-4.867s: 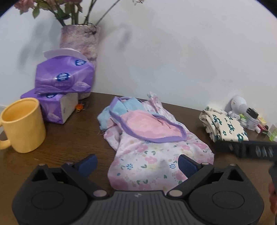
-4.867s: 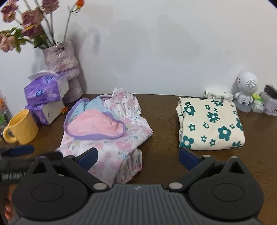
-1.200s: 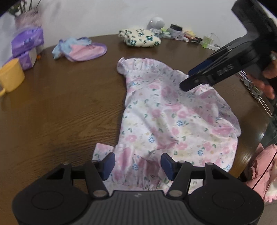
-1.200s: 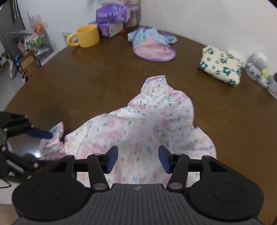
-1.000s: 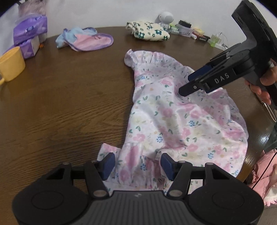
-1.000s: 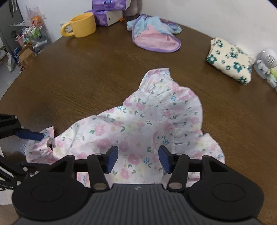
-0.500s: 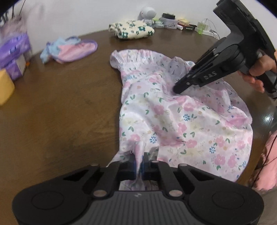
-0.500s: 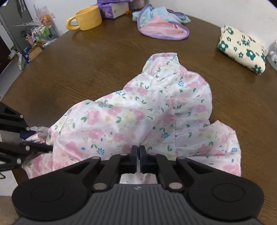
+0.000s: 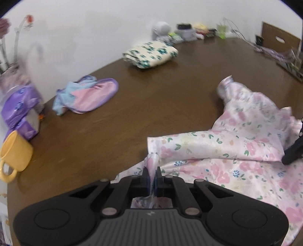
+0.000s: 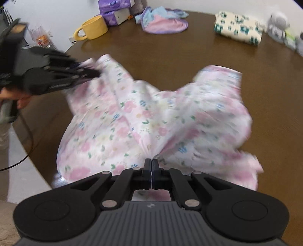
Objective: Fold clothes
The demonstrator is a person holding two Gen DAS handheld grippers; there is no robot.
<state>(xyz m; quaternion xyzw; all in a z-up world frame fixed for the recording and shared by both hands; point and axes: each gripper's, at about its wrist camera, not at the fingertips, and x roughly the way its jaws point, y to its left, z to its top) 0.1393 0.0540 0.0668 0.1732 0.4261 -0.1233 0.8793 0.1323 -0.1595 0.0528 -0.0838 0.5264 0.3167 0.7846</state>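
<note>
A pink floral garment [image 9: 236, 151] [image 10: 151, 113] lies spread and rumpled on the brown table [image 9: 132, 117] [image 10: 170, 53]. My left gripper [image 9: 151, 172] is shut on a bunched edge of it at the garment's left side. My right gripper [image 10: 151, 164] is shut on another edge, with cloth pinched between its pads. In the right wrist view the left gripper [image 10: 94, 72] shows blurred at the upper left, pulling a raised corner of the cloth. In the left wrist view a tip of the right gripper [image 9: 292, 153] pokes in at the right edge.
A folded cream garment with teal flowers [image 9: 151, 54] [image 10: 238, 28] and a pink and blue garment [image 9: 87, 96] [image 10: 162, 19] lie further back. A yellow mug [image 9: 15, 153] [image 10: 92, 28], purple tissue packs [image 9: 20, 111] [image 10: 115, 9], a vase and small clutter line the table's far side.
Both grippers went from open to shut on edges of the floral garment. They then moved sideways, stretching and lifting the cloth; the views have swung and blurred.
</note>
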